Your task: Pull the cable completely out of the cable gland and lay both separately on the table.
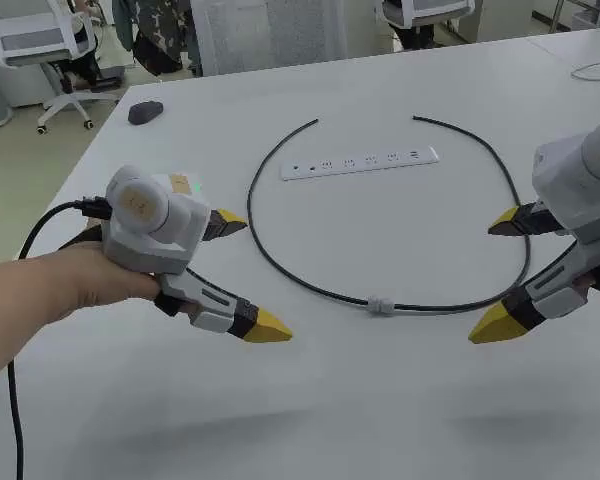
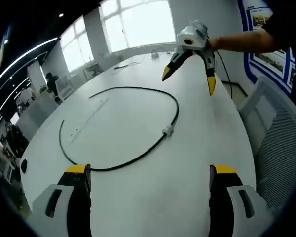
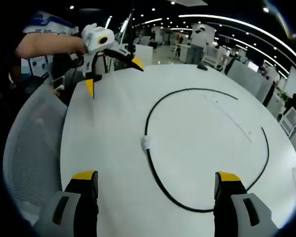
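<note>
Now: cable [image 1: 430, 308] U-looped, ends far, gland [image 1: 379, 303] nearest; left tongs [image 1: 259, 274], right tongs [image 1: 492, 276] released, empty.

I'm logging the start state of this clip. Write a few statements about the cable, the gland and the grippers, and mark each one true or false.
1. The cable gland sits on the cable. True.
2. The left gripper is shut on the cable. False: its jaws are open and hold nothing.
3. The power strip lies inside the cable's loop. True.
4. The right gripper holds the gland. False: it is open and empty, with the gland lying apart from it on the table.
5. The mouse lies inside the loop. False: it lies outside the loop, near the table's far edge.
</note>
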`<state>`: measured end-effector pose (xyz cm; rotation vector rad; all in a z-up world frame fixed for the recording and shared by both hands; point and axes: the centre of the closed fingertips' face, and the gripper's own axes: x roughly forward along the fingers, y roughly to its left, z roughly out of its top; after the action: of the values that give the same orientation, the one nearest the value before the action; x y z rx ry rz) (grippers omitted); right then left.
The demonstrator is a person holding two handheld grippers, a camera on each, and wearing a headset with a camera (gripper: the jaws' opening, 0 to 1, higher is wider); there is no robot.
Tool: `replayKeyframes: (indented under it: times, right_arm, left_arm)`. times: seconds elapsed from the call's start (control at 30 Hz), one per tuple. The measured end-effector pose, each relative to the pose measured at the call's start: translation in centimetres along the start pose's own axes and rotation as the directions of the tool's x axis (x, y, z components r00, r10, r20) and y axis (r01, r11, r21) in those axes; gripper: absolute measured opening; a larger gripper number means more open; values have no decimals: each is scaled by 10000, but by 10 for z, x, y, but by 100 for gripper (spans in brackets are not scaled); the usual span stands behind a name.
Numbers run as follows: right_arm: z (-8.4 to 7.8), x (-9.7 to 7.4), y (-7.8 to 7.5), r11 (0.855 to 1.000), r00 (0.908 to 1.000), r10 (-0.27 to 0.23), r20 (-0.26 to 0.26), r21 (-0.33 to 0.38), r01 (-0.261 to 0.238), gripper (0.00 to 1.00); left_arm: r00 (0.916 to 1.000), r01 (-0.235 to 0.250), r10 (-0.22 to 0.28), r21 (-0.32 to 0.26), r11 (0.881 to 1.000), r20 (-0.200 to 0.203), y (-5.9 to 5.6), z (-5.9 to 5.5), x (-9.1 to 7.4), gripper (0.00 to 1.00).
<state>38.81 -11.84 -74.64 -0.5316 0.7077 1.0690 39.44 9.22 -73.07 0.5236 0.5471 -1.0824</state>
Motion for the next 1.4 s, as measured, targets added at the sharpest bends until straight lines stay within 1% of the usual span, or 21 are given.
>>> replayKeyframes:
  times: [0.03, 0.07, 0.1, 0.13, 0.17, 0.2, 0.3, 0.37, 0.4, 0.5, 0.6, 0.67, 0.73, 0.9, 0.93, 1.0, 1.07, 1.17, 1.27, 1.4]
  right_arm:
    - [0, 0, 0, 9999, 10000, 49, 28, 102, -50, 99]
    - [-1, 0, 0, 9999, 10000, 42, 24, 95, -43, 99]
    - [-1, 0, 1, 10000, 10000, 75, -8, 66, -75, 99]
    - [-2, 0, 1, 10000, 10000, 77, -29, 30, -77, 99]
    - [-3, 0, 0, 10000, 10000, 17, -78, -44, -17, 99]
    - [-4, -1, 0, 10000, 9999, 4, -130, -53, -5, 99]
    - [-7, -1, 0, 10000, 9998, -19, -175, -40, 18, 99]
    - [-10, -1, -1, 10000, 9997, -34, -243, -50, 33, 99]
    - [-11, -1, -1, 10000, 9996, -32, -280, -64, 31, 99]
    - [-13, -1, -1, 9999, 9995, -25, -318, -135, 20, 99]
    - [-16, 2, 1, 9999, 9993, 62, -369, -115, -66, 99]
    - [-16, 4, 1, 10000, 9992, 50, -393, -80, -53, 99]
    - [-15, 4, -2, 9999, 9992, -81, -382, -143, 76, 99]
    - [-13, 3, -4, 9999, 9996, -100, -281, -93, 98, 99]
    - [-12, 3, -4, 9999, 9996, -101, -273, -93, 99, 99]
    - [-11, 3, -4, 10000, 9997, -69, -224, -65, 68, 99]
    - [-11, 4, -5, 10000, 9998, -54, -187, -19, 54, 99]
    - [-11, 6, -5, 10000, 9998, -24, -214, 7, 24, 99]
    - [-10, 8, -4, 10000, 9998, -24, -209, -76, 22, 99]
    - [-11, 12, -5, 10000, 9998, 74, -160, 44, -73, 99]
  left_arm:
    - [9998, -43, 45, 119, 9999, -177, 1, -1, 0, 100]
    - [9997, -132, 138, 288, 9995, -212, 3, -1, 0, 100]
    - [9996, -208, 215, 323, 9993, -197, 4, -1, 1, 100]
    - [9995, -254, 260, 271, 9993, -198, 4, -1, 1, 100]
    - [9997, -222, 223, 57, 9997, -133, 3, 0, 2, 100]
    - [9997, -181, 181, -40, 9998, -142, 3, 0, 2, 100]
    - [9994, -290, 291, 83, 9995, -173, 6, -1, 1, 100]
    - [9995, -291, 290, -82, 9995, -144, 9, -1, 0, 100]
    - [9994, -307, 306, -71, 9995, -148, 9, -2, 0, 100]
    - [9993, -342, 343, 72, 9994, -148, 9, -2, -1, 100]
    - [9993, -333, 334, 53, 9994, -191, 8, -2, 0, 100]
    - [9994, -341, 341, 40, 9994, -91, 9, 0, 2, 100]
    - [9994, -342, 342, 22, 9994, -42, 9, 2, 2, 100]
    - [9993, -346, 347, 75, 9994, -118, 11, -1, 1, 100]
    - [9995, -299, 299, -15, 9996, -104, 10, -1, 1, 100]
    - [9999, -161, 161, 67, 9998, -45, 7, 0, 1, 100]
    - [9998, -127, 127, 21, 9999, -119, 6, 0, 3, 100]
    - [9997, -197, 197, -49, 9998, -110, 8, 0, 4, 100]
    - [9996, -209, 209, -34, 9998, -167, 9, -3, 5, 100]
    - [9997, -159, 156, -134, 9998, -209, 8, -10, 6, 100]
